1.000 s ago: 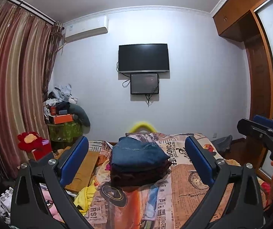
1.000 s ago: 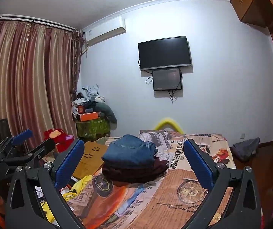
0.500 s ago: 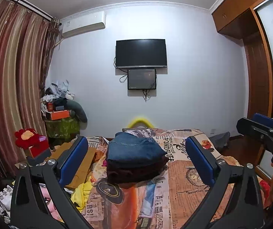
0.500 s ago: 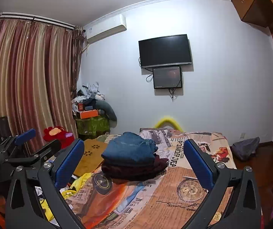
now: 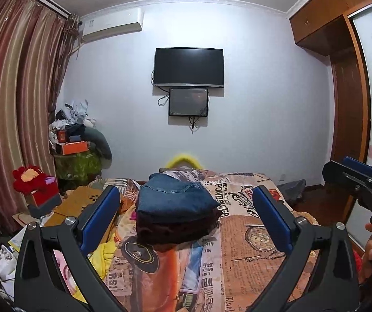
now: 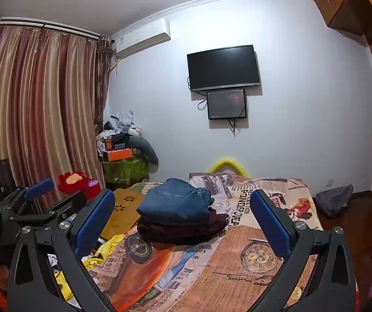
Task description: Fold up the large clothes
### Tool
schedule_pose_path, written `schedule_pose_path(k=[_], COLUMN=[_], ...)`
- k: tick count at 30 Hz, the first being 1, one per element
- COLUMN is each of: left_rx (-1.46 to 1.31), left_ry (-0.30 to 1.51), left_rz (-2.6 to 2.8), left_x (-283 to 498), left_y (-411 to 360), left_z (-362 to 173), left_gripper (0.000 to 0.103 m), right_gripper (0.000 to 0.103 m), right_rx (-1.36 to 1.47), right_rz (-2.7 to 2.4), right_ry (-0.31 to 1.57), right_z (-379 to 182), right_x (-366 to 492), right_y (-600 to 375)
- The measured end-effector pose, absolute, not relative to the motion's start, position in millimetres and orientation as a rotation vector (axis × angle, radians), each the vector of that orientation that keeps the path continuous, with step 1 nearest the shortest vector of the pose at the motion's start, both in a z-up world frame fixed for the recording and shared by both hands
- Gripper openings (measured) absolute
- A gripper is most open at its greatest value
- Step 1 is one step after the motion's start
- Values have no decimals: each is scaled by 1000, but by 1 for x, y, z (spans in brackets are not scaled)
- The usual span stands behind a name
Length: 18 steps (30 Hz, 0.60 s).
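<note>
1. On the printed bedspread [image 5: 250, 265], at about 12 o'clock from both of your grippers, sits a stack of folded clothes: folded blue jeans [image 5: 175, 199] on top of a folded dark maroon garment [image 5: 175, 227].
2. Your left gripper [image 5: 186, 213] has its blue pads spread wide apart, holding nothing, raised well short of the stack.
3. Your right gripper [image 6: 183, 212] is likewise spread wide and empty; in the left wrist view it shows at about 3 o'clock, held off to the side.
4. Judging from how the stack lies, those two pieces look finished. The next candidates appear to be the loose yellow garment [image 6: 105, 249] at about 8 o'clock, hanging at the bed's left edge, though whether it counts as large you cannot tell from here.
5. Expect denim to be heavy, fairly stiff and slow to drape; take it at the waistband or a hem, where the layers are thick enough for the pads to bite.
6. The maroon piece looks soft and thick, so it will likely sag and slip if pinched by one layer; grip a seam or a corner.
7. A careless nudge could topple the stack, so approach loose cloth from the left side.
</note>
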<state>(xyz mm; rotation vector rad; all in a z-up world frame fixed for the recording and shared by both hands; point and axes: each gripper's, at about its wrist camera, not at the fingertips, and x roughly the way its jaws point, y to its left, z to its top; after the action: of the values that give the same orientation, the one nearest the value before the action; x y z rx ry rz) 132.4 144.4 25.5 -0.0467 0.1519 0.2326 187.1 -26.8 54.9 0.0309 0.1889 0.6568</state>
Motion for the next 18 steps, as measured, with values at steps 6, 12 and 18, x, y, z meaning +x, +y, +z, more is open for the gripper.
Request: schedule_pose_path(k=[6, 12, 18], left_rx=[-48, -42, -39], left_ry=[157, 160, 163], left_rz=[224, 227, 219], left_x=[133, 133, 135], left_y=[144, 142, 140], left_z=[25, 25, 24], left_gripper=[102, 102, 102], right_gripper=[103, 103, 103], right_rx=[32, 31, 22], right_rz=[657, 658, 659], right_ry=[193, 193, 194], right_z=[56, 56, 55], right_x=[188, 188, 189], right_y=[-27, -27, -25])
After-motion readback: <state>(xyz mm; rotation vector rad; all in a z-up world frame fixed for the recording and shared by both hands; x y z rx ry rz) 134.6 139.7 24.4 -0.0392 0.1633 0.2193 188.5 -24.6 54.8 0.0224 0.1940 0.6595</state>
